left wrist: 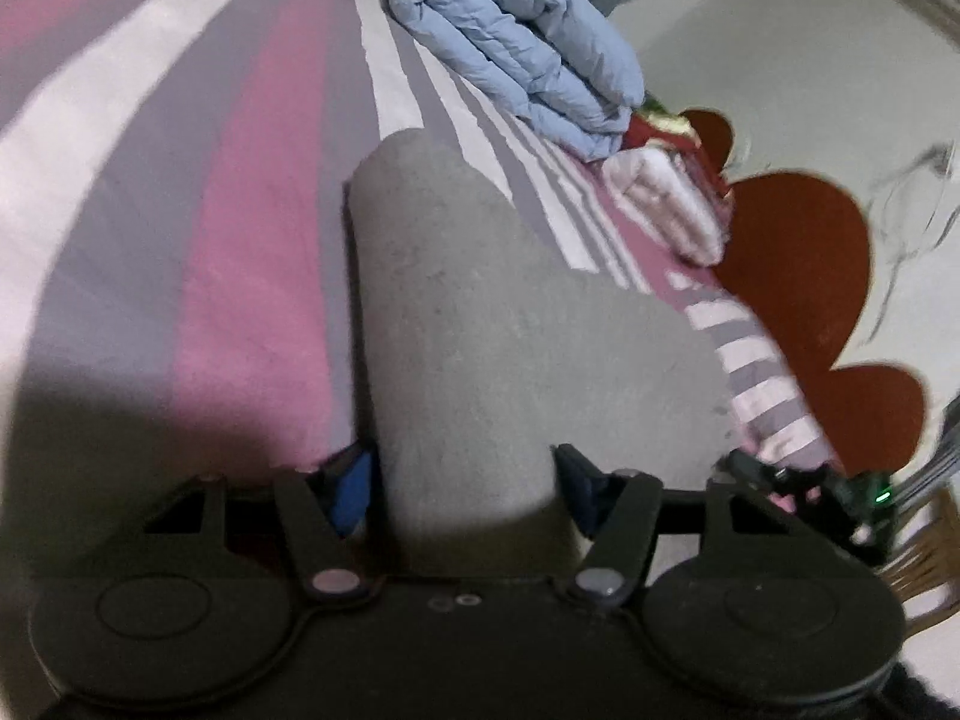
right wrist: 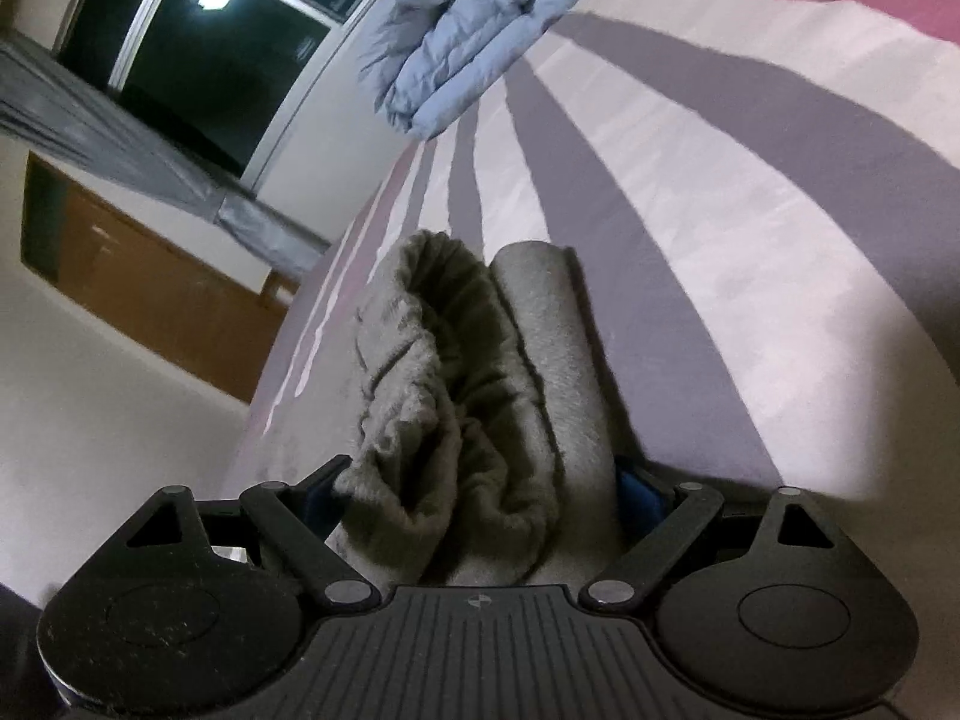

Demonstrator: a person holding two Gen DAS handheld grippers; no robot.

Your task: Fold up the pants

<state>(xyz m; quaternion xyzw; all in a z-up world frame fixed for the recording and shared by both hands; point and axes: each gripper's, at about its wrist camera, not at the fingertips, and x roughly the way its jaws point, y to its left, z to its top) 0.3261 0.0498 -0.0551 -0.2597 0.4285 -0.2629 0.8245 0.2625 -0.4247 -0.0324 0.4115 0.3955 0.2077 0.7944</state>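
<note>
The grey pants (left wrist: pixel 480 312) lie folded on a pink, grey and white striped bedsheet (left wrist: pixel 180 180). My left gripper (left wrist: pixel 465 480) is shut on one end of the folded pants, with its blue pads pressed on either side of the cloth. My right gripper (right wrist: pixel 480 492) is shut on the other end of the pants (right wrist: pixel 468 396), where the bunched elastic waistband and a smooth fold show between the fingers. The right gripper also shows at the right edge of the left wrist view (left wrist: pixel 804 480).
A folded light blue quilt (left wrist: pixel 516 48) lies at the far end of the bed, with a pink folded cloth (left wrist: pixel 666 204) beside it. A red flower-shaped rug (left wrist: pixel 798 276) lies on the floor to the right. A window (right wrist: pixel 198 42) and wooden furniture (right wrist: pixel 150 294) are behind.
</note>
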